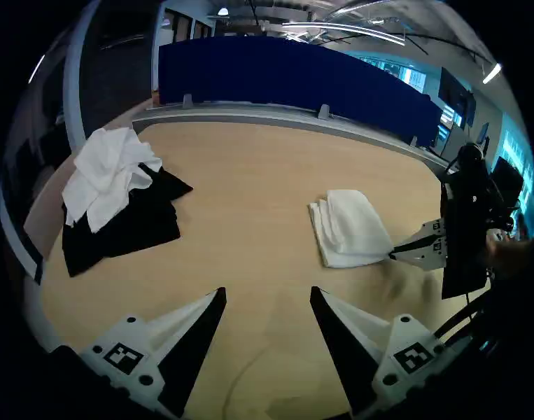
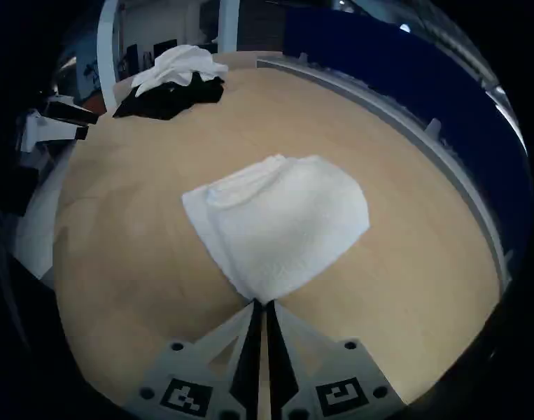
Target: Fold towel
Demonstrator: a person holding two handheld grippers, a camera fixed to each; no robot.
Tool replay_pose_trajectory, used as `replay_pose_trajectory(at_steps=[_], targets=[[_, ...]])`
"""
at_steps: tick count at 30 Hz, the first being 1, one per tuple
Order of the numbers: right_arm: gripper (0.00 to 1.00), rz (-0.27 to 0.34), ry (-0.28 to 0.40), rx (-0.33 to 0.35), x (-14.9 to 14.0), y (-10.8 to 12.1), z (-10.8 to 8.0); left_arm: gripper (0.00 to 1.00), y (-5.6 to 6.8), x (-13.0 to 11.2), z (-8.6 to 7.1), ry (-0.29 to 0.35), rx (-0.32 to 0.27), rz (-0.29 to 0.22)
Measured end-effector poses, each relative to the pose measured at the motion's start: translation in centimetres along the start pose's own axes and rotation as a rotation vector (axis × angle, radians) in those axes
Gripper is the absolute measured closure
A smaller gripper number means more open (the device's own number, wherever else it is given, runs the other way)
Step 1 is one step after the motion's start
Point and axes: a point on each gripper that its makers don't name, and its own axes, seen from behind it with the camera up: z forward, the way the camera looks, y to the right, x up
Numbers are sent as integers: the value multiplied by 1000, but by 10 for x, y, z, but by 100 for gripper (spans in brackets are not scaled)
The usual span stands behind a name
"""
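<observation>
**Right tongs at the towel's corner**

My right gripper [image 2: 262,304] has its fingers drawn together, tips at the near corner of the folded white towel [image 2: 280,217] on the wooden table [image 2: 420,294]. Whether cloth is pinched between them I cannot tell. My left gripper [image 1: 267,291] is spread wide over the table, the towel ahead to its right. The left gripper view blurs the right gripper. Well apart, a white cloth [image 1: 106,171] lies heaped on a black cloth [image 1: 127,227].
</observation>
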Motion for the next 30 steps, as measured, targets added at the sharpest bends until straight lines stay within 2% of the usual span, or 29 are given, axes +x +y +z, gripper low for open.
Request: replay_pose_trajectory(at_steps=[6, 18, 23, 30], targets=[[95, -55, 44, -44, 27, 17, -17, 11, 2, 4, 2, 8, -5, 5], [95, -201, 123, -155, 93, 53, -72, 11, 10, 23, 5, 51, -28, -7], [95, -217, 148, -174, 108, 57, -92, 11, 13, 29, 6, 64, -37, -2], [96, -200, 161, -202, 111, 63, -109, 11, 17, 38, 6, 77, -48, 6]])
